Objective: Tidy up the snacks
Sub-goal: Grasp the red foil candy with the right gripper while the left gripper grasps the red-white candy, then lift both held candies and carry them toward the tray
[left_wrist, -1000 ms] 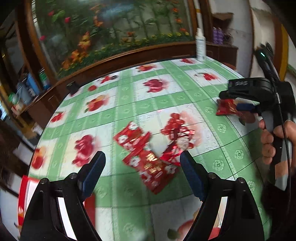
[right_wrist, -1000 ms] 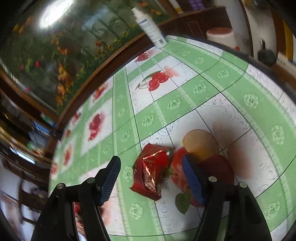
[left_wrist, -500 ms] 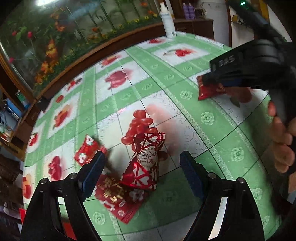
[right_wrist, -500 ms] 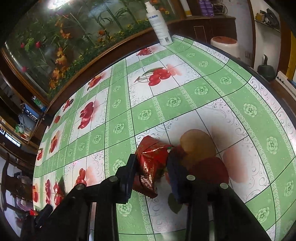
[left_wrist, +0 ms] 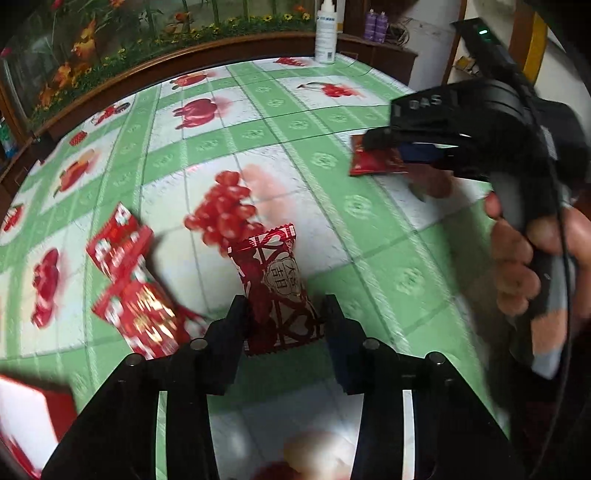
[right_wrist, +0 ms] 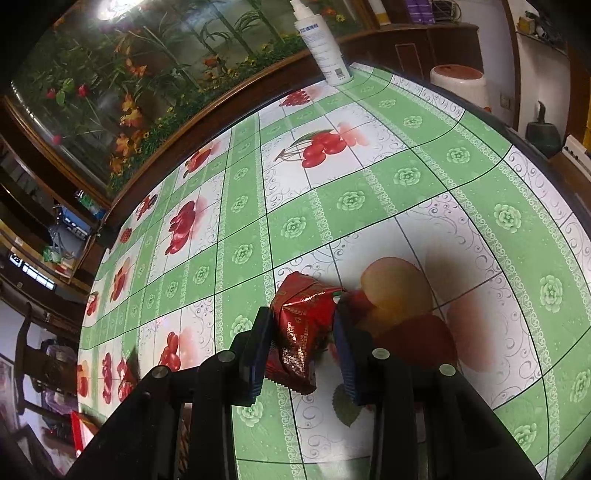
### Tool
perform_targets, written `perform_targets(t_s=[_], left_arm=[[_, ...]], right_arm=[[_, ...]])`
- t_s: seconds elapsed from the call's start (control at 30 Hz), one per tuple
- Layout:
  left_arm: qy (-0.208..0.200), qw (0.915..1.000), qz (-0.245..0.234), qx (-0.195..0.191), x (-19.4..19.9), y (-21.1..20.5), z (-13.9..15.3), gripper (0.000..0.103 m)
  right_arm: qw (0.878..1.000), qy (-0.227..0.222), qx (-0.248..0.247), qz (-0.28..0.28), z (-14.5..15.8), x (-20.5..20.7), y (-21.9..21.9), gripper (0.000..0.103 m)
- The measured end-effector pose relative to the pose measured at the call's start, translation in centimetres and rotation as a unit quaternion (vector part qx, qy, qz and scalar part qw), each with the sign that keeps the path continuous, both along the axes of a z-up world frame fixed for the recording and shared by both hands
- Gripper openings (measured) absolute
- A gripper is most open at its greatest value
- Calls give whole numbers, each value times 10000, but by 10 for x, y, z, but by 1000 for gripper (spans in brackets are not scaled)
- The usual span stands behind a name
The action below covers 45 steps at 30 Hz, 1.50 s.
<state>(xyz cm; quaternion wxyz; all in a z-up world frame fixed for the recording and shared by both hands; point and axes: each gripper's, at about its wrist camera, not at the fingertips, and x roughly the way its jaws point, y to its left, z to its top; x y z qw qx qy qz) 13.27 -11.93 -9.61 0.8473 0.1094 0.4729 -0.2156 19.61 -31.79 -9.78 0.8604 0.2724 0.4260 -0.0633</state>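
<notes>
My left gripper (left_wrist: pixel 284 314) has closed onto a red and white patterned candy packet (left_wrist: pixel 275 284) lying on the green and white tablecloth (left_wrist: pixel 369 258). Two red snack packets (left_wrist: pixel 129 280) lie just to its left. My right gripper (right_wrist: pixel 301 328) is shut on a shiny red snack packet (right_wrist: pixel 299 332) over the cloth; it also shows in the left wrist view (left_wrist: pixel 376 160) at the upper right.
A white bottle (left_wrist: pixel 325 31) stands at the table's far edge; it also shows in the right wrist view (right_wrist: pixel 323 46). A red and white box (left_wrist: pixel 29 424) sits at the near left. A wooden rim and a flower-filled glass case border the far side.
My left gripper moved forward over the candy packet and closed on it. My right gripper closed on the red packet and holds it.
</notes>
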Motion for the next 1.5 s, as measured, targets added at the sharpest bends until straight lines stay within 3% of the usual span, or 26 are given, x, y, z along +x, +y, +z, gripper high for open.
perform_targets(t_s=[0.17, 0.4, 0.5, 0.7, 0.73, 0.77, 0.83, 0.87, 0.97, 1.03, 1.1, 1.27, 1.5], left_arm=[[100, 9998, -101, -145, -37, 7, 2, 38], [275, 9995, 94, -114, -94, 40, 2, 38], [299, 9993, 177, -111, -108, 56, 1, 38], [323, 9974, 601, -227, -122, 91, 2, 38], [325, 9972, 629, -249, -124, 94, 2, 38], [322, 9969, 663, -282, -126, 98, 2, 38], [328, 9964, 700, -340, -128, 106, 1, 38], [335, 9962, 726, -349, -128, 108, 1, 38], [303, 9961, 761, -343, -130, 115, 1, 38], [286, 9961, 766, -327, -131, 116, 0, 39], [253, 9965, 745, -294, -131, 117, 0, 39], [179, 9972, 656, -309, -133, 116, -1, 39], [112, 9981, 498, -333, -138, 115, -1, 39]], right_arm=[[9985, 90, 451, 308, -2, -2, -8, 36], [9918, 8, 1260, 219, -11, -8, -27, 36], [9940, -30, 1078, 193, -9, -8, -19, 38], [9991, -275, -203, 242, 0, -10, 26, 58], [9985, -311, -389, 221, 0, -10, 31, 57], [9976, -331, -590, 174, 0, -11, 36, 47], [9932, -216, -1136, 100, 0, -15, 47, 36], [9916, -168, -1279, 118, 0, -17, 49, 36], [9946, -72, -1024, 153, 1, -35, 48, 35], [9964, -15, -764, 379, 1, -54, 47, 35], [9941, 61, -805, 730, 2, -72, 54, 35], [9698, 267, -1241, 2085, 4, -130, 93, 34], [9506, 366, -1499, 2693, 5, -196, 121, 39]])
